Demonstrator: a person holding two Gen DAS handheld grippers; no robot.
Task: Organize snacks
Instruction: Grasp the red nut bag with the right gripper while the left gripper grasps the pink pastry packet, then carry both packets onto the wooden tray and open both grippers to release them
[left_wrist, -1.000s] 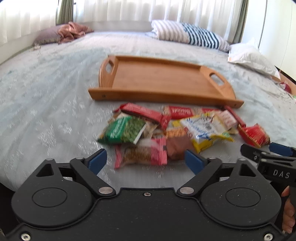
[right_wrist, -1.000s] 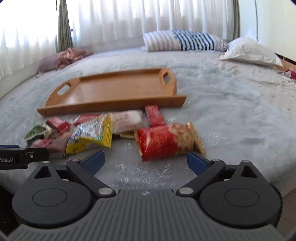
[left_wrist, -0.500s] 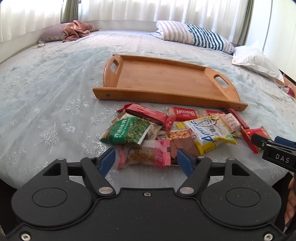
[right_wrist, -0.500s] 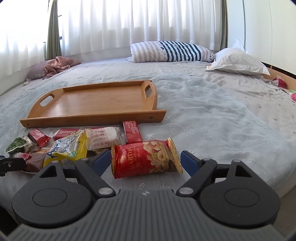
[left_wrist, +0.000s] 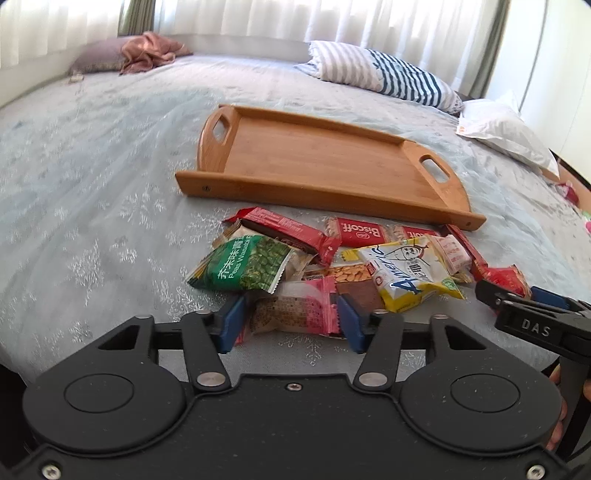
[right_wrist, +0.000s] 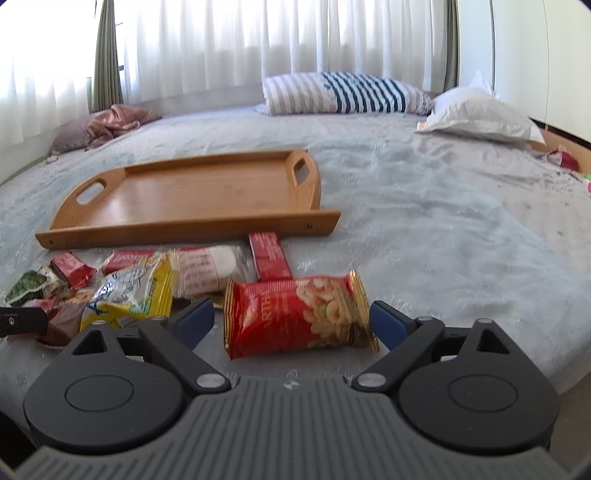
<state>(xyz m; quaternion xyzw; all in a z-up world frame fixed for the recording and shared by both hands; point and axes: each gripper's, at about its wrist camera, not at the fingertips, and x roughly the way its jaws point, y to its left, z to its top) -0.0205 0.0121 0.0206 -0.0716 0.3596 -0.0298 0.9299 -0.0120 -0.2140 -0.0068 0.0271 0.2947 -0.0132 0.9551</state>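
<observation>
Through the left wrist camera I see my left gripper (left_wrist: 291, 317) low over the bed (left_wrist: 92, 206), its jaws drawn in on either side of a pink-edged snack packet (left_wrist: 295, 312), blue pads touching the wrapper's ends. That packet sits at the near edge of the snack pile, which lies just in front of the wooden tray (left_wrist: 325, 166). A green wasabi-pea bag (left_wrist: 243, 267) sits just left of the pile's middle, a yellow bag (left_wrist: 410, 273) to its right, and a red Biscoff packet (left_wrist: 356, 232) close to the tray's front rail. The right gripper (left_wrist: 532, 314) shows at the right margin beside a red bag.

Through the right wrist camera, my right gripper (right_wrist: 291, 321) has its jaws spread around a red nut bag (right_wrist: 299, 314); whether the pads touch it I cannot tell. This bag lies in front of the tray's right front corner, with a white packet (right_wrist: 210, 269) and a red bar (right_wrist: 269, 254) between it and the tray.
</observation>
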